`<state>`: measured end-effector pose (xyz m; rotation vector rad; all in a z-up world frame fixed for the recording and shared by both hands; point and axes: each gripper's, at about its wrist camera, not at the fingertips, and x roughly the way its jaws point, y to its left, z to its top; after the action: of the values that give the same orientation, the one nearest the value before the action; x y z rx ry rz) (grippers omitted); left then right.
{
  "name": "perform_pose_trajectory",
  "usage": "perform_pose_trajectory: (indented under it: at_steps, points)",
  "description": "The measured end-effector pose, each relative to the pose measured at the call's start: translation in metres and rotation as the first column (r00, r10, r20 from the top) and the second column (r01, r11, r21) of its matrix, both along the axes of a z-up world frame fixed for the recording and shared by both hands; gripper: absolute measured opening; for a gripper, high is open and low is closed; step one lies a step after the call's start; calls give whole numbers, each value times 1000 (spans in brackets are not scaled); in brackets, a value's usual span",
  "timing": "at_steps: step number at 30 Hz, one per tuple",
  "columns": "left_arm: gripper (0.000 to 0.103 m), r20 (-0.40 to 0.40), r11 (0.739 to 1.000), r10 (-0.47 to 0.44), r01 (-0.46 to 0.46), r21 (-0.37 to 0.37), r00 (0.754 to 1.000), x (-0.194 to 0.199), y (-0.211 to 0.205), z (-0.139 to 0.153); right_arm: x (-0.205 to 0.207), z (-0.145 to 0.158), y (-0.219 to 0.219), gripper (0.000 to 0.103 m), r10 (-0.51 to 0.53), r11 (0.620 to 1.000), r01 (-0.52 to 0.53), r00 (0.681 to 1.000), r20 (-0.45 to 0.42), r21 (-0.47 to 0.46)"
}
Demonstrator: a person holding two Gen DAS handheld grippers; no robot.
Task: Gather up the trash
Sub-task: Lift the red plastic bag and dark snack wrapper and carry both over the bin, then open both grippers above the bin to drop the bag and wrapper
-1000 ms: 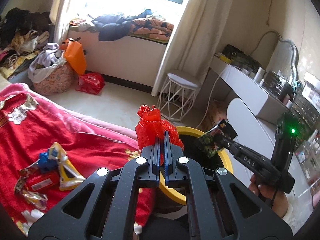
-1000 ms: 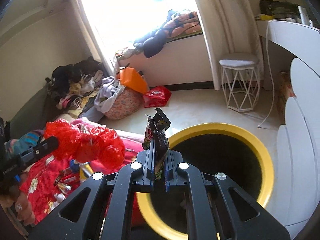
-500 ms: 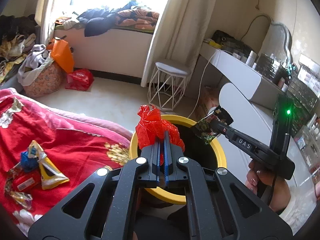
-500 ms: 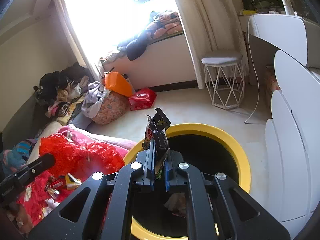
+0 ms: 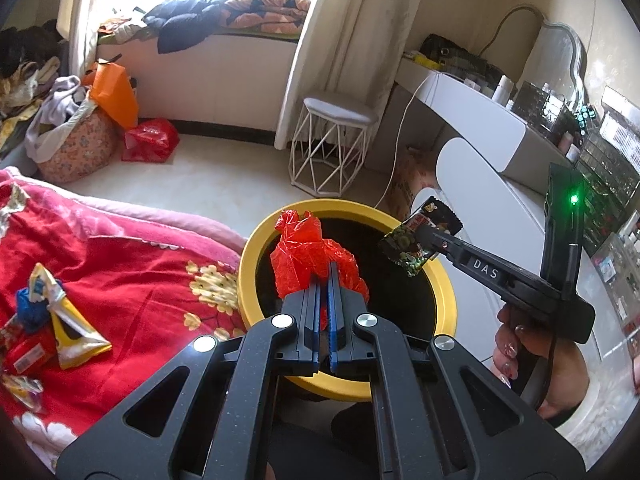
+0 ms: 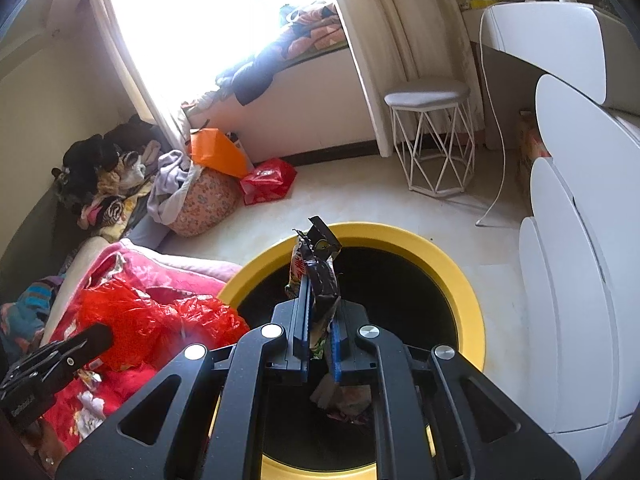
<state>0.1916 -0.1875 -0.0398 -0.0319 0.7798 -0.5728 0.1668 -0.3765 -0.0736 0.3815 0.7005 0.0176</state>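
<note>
My left gripper [image 5: 323, 276] is shut on a crumpled red plastic bag [image 5: 308, 252], held over the left side of the yellow-rimmed black bin [image 5: 248, 280]. In the right wrist view the same bag [image 6: 160, 320] shows at the tip of the left gripper [image 6: 100, 334], beside the bin's rim [image 6: 468, 292]. My right gripper [image 6: 320, 300] holds a dark snack wrapper [image 6: 322, 268] upright between its pads above the bin's mouth. Its jaws are opening, and the pads still touch the wrapper. From the left, the right gripper [image 5: 424, 236] and wrapper [image 5: 412, 248] hang over the bin's far right rim.
Several more wrappers [image 5: 60, 332] lie on the red flowered blanket [image 5: 132, 264] left of the bin. Some trash [image 6: 344, 400] lies inside the bin. A white wire stool [image 5: 336, 140] and white dressing table [image 5: 480, 128] stand behind and to the right.
Both grippers have moved forward and down, from beside the bed to over the bin's mouth. The red bag now hangs above the bin instead of the blanket. Both loads stayed gripped.
</note>
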Motion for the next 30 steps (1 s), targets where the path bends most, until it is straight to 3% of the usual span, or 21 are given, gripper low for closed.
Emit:
perform_pose_trajectory:
  at_steps: [13, 15, 16, 18, 22, 27, 30]
  points:
    - [1, -68, 1000, -11, 11, 1, 998, 12, -12, -21, 7, -9, -3, 11, -8, 1000, 8, 999, -45, -6]
    - [2, -78, 1000, -11, 11, -2, 997, 15, -12, -23, 6, -11, -4, 20, -13, 1000, 13, 999, -51, -8]
    - [6, -81, 1000, -7, 7, -5, 997, 16, -12, -24, 6, -12, -6, 24, -15, 1000, 15, 999, -52, -5]
    - [24, -85, 1000, -2, 2, -11, 996, 17, -11, -26, 5, -13, -8, 37, -20, 1000, 20, 998, -52, 5]
    - [45, -70, 1000, 18, -19, -15, 997, 14, -6, -23, 5, -13, -9, 47, -26, 1000, 26, 999, -48, 5]
    - [85, -33, 997, 79, -80, -21, 996, 9, 8, -14, 3, -9, -6, 55, -20, 1000, 20, 999, -34, -3]
    - [92, -14, 993, 117, -117, -24, 993, 7, 17, -9, 1, -3, -1, 62, -16, 1000, 16, 1000, -17, -10]
